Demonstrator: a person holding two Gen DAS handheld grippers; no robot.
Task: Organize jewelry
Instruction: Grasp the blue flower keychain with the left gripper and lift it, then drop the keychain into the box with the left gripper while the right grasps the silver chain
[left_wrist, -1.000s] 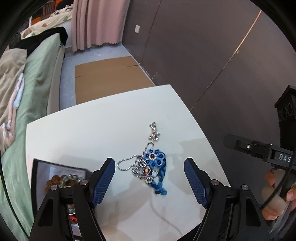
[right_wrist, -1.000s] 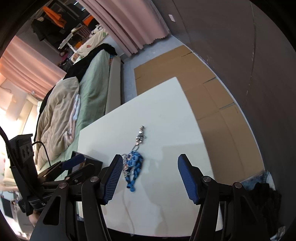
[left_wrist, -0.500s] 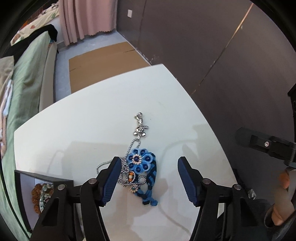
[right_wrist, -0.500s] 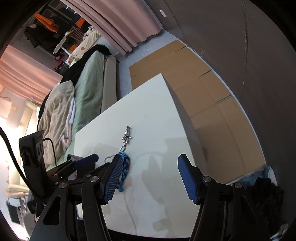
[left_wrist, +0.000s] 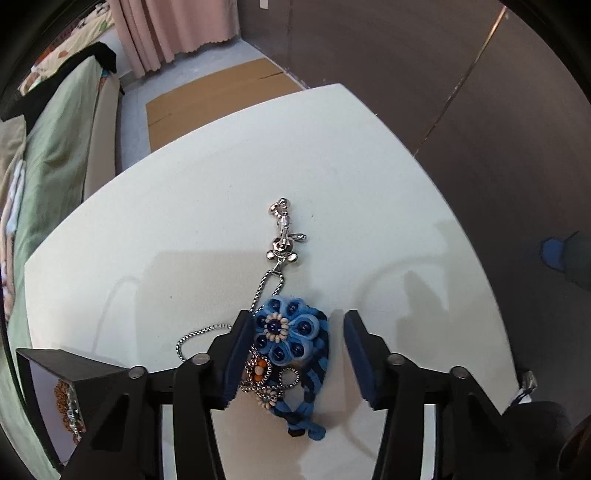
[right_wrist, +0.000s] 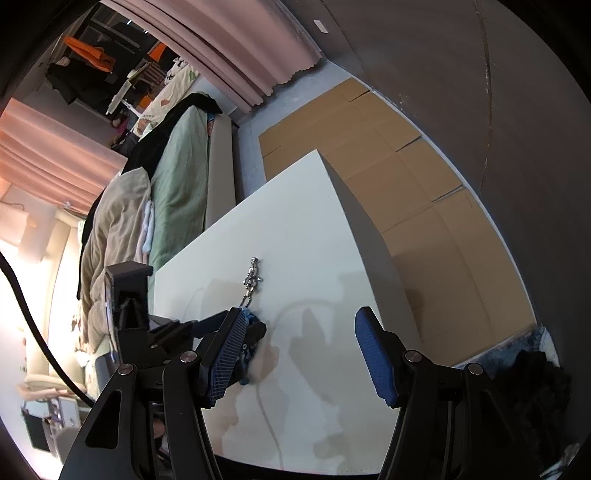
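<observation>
Blue woven bracelet (left_wrist: 291, 347) tangled with silver chain (left_wrist: 266, 288), bracketed on white table (left_wrist: 184, 229) by wide-open, empty left gripper (left_wrist: 293, 354).
Right view: right gripper (right_wrist: 297, 352) spread wide, nothing held; bracelet limp, light, best pinched at flower.

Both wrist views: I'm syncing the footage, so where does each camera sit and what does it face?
Left wrist: on the left gripper, looking down at the blue flower bracelet between its open fingers.
Right wrist: on the right gripper, facing across the white table; the left gripper shows at left.
Shared: table, bracelet, silver clasp.
</observation>
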